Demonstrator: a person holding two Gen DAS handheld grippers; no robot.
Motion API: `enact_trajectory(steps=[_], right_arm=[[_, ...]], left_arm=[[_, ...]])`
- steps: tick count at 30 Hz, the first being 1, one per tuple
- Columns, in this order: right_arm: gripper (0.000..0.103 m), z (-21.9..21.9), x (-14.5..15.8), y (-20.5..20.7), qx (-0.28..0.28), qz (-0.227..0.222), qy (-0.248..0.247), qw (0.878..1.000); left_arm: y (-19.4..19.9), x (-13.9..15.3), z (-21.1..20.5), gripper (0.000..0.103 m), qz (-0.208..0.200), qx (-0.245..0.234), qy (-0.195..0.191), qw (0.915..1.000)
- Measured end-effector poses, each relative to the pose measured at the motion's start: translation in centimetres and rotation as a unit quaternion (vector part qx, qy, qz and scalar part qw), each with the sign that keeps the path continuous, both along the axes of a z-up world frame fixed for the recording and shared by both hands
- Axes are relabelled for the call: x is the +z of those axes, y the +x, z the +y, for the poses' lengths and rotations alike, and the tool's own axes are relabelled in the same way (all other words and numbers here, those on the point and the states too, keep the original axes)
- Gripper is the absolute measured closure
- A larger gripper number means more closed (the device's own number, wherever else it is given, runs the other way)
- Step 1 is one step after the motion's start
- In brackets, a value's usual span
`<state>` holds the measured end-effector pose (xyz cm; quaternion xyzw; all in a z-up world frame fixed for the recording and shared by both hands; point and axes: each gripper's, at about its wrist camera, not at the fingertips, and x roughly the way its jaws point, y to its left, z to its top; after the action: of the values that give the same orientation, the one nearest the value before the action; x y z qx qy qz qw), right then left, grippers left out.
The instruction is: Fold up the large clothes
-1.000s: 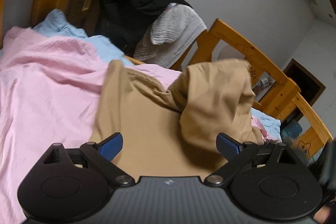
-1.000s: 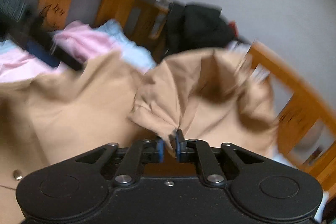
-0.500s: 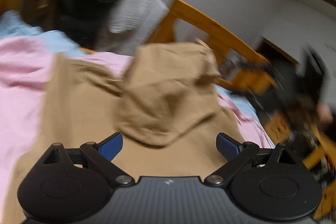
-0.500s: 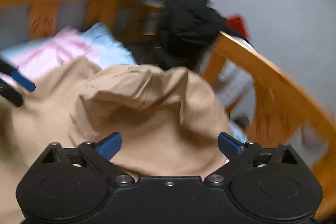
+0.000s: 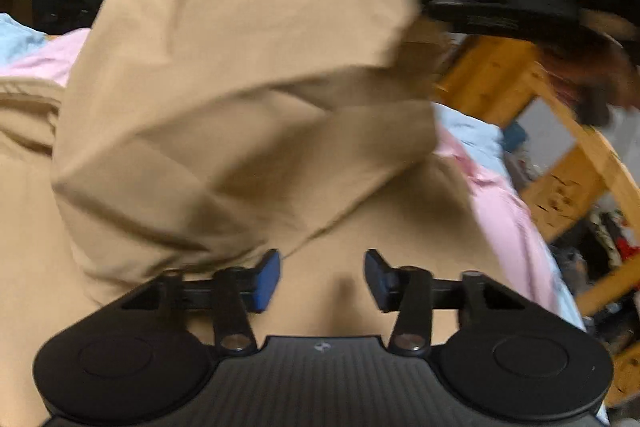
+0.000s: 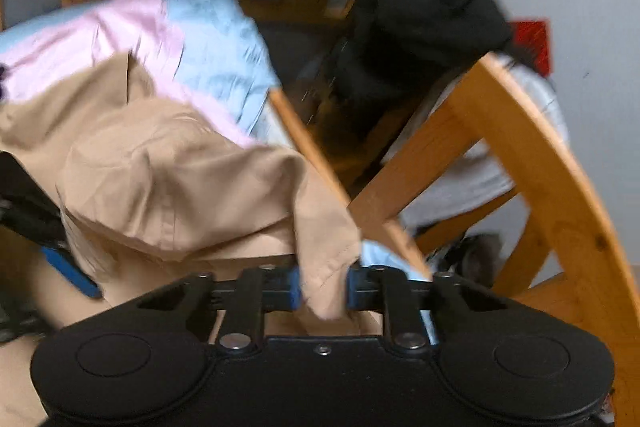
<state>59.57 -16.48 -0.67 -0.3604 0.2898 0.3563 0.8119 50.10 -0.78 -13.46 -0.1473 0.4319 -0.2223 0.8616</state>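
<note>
A tan coat corner is seemingly pinched by the right gripper for folding; the left gripper is held parted, empty.

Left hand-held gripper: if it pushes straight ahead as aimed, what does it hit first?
Most likely the tan garment: its flat part lies between the open fingers of the left hand-held gripper, with the raised fold just beyond. Depth is unclear.

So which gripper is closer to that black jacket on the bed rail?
Right. The right gripper faces the black jacket across the rail; the left gripper sits behind the tan coat.
</note>
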Motion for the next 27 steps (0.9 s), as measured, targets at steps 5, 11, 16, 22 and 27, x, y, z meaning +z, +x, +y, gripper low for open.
enact_trajectory(steps=[5,11,16,22,27], right_arm=[[0.094,-4.4,1.3,-4.6,-0.046,-0.074,0.099,0.991],[0.093,-6.9,-0.9,-14.4,-0.067,-0.137,0.144,0.978],[0.093,-6.8,-4.1,-20.0,-0.038,-0.189,0.134,0.972],[0.084,-6.9,-8.1,-25.3,-0.001,-0.197,0.075,0.978],[0.064,-8.0,-9.8,-27.4,-0.036,-0.141,0.074,0.987]], left_arm=[[2.7,0.9,1.4,0.065,-0.032,0.086,0.024,0.9955],[0.1,-0.1,2.8,0.052,-0.026,0.088,0.016,0.9957],[-8.9,-0.2,6.2,0.041,-0.035,0.036,-0.003,0.9987],[-11.9,1.9,10.7,0.029,-0.028,0.094,-0.061,0.9933],[-10.5,2.2,12.6,0.025,0.0,0.19,-0.086,0.9781]])
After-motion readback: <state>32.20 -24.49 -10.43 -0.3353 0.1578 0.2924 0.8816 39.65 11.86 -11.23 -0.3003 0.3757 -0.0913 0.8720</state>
